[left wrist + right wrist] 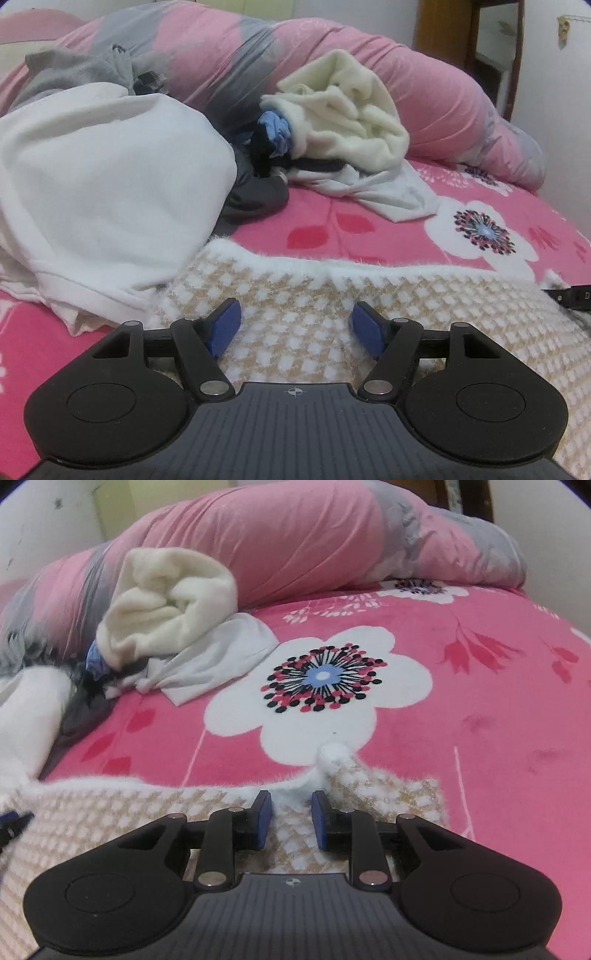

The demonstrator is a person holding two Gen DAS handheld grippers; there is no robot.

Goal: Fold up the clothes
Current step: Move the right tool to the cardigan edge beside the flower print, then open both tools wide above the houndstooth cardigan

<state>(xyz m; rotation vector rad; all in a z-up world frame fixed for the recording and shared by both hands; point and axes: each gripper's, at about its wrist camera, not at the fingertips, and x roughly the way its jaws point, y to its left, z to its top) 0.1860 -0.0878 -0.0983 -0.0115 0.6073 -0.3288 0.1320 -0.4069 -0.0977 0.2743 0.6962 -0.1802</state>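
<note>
Left wrist view first: the left gripper (295, 326) hung over the fuzzy checkered garment (332, 295), blue pads spread wide with nothing pinched between them. The knit lay flat on the pink floral bedspread (369, 221), its white furry hem running across just ahead of the fingertips. It looked soft and floppy, light enough to lift by an edge, and the fluffy pile should have given the pads decent bite (no slipping like satin would). Best hold was probably the thick white trim or a corner, since a pinch in the middle would only bunch it up. A white garment (103, 206) sat heaped on the left, with a cream fleece bundle (351, 99) further back against the rolled pink duvet (406, 74).

Right wrist view: the right gripper (290, 819) had its pads standing narrow, either side of a raised fold of the same checkered knit. Whether they actually pressed the fabric was hard to tell from here; there seemed to be a sliver of gap. The corner poked up into a fluffy white point just beyond the fingertips, resting on the big white flower print (321, 686). Tan and white checks, white fur border, sweater-ish.
</note>
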